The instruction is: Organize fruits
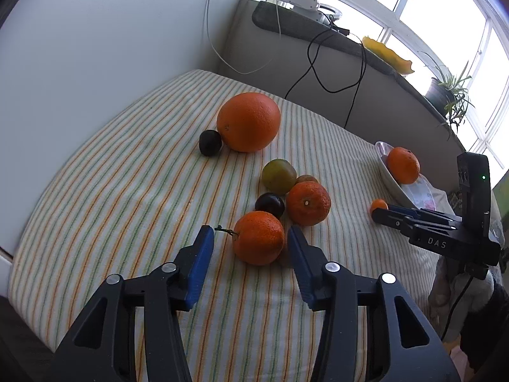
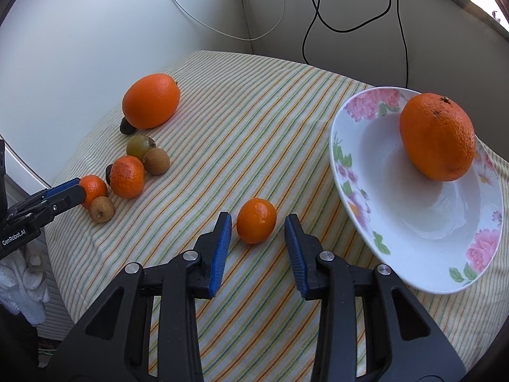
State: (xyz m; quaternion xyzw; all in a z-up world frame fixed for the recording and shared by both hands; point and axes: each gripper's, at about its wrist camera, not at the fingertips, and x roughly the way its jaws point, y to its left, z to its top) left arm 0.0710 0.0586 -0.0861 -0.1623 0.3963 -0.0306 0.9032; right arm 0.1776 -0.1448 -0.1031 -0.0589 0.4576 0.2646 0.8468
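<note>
In the floral bowl (image 2: pixel 423 222), one pebbled orange (image 2: pixel 437 137).

A home: striped tablecloth (image 1: pixel 127 175), floral bowl (image 2: pixel 356 203), and a potted plant (image 1: pixel 448 95) on the windowsill (image 1: pixel 350 44).

Cloth (image 2: pixel 254 102): your cream surface, thin orange and green stripes.
Bowl (image 2: pixel 356 210): white, pink flowers with green leaves on the rim.
Orange in bowl (image 2: pixel 437 137): deep orange.
Kumquat (image 2: pixel 256 225): glossy orange.
Your gripper pads (image 2: pixel 220 251): blue, ribbed, on black arms.
Plum (image 1: pixel 269 204): dark purple.
</note>
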